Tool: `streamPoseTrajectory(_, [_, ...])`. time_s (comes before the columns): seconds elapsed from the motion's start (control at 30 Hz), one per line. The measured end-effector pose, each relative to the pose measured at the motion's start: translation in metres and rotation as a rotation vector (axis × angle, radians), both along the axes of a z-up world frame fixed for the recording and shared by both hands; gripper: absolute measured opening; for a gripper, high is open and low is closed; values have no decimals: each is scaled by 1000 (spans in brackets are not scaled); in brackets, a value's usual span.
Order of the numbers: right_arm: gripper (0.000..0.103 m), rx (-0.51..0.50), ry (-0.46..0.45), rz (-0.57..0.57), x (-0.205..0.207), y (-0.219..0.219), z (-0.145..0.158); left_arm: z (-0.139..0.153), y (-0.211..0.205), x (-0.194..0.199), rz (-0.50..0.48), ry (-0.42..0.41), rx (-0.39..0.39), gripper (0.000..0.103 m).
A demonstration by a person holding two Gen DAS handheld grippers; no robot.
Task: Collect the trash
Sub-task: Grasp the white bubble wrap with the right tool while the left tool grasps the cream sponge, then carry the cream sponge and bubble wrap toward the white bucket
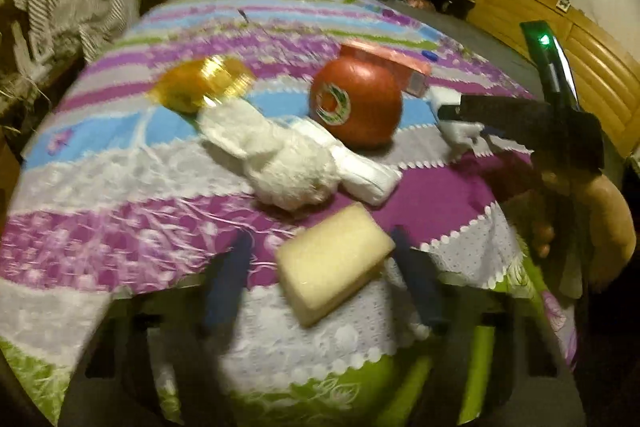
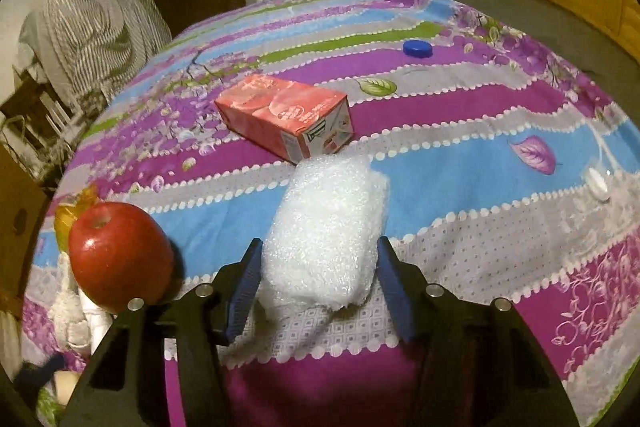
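Note:
A pale yellow sponge [image 1: 332, 259] lies on the striped tablecloth between the blue fingers of my left gripper [image 1: 322, 237]. The right finger [image 1: 416, 283] meets its edge; the left finger [image 1: 228, 279] stands a little off it, so this gripper is open. In the right wrist view a white wad of bubble wrap [image 2: 328, 235] sits between the pads of my right gripper [image 2: 319, 242], which press on both its sides. A pink drink carton [image 2: 284, 115] lies just beyond the wad. A blue bottle cap [image 2: 417, 48] rests farther back.
A red apple [image 1: 356, 107] stands mid-table, with a white plush toy [image 1: 280, 163], a white folded pack [image 1: 368, 175] and gold foil [image 1: 200, 87] near it. A small white cap [image 2: 597, 183] lies right. A hand [image 1: 600, 219] holds the other gripper. Covered chairs stand behind.

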State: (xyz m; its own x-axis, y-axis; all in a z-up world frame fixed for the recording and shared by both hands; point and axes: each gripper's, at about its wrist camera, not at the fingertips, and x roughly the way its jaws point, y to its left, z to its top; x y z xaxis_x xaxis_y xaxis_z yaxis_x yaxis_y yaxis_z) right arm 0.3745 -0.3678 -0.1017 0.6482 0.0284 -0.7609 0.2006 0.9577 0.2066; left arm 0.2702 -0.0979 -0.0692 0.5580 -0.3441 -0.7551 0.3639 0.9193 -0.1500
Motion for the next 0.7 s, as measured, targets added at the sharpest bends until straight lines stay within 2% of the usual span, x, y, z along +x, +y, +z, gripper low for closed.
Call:
streamPoseTrajectory(0.13, [56, 24, -50, -1, -11, -2, 8, 2, -1, -16, -8, -51, 15, 42])
streamPoseTrajectory(0.27, [56, 38, -99, 21, -39, 4, 23, 7, 10, -43, 21, -48, -17, 41])
streamPoseTrajectory(0.43, [56, 72, -118, 70, -77, 14, 33, 11, 30, -78, 103, -18, -35, 41])
streamPoseTrajectory(0.7, [56, 117, -121, 186, -148, 52, 43, 28, 51, -113, 219, -77, 32, 41])
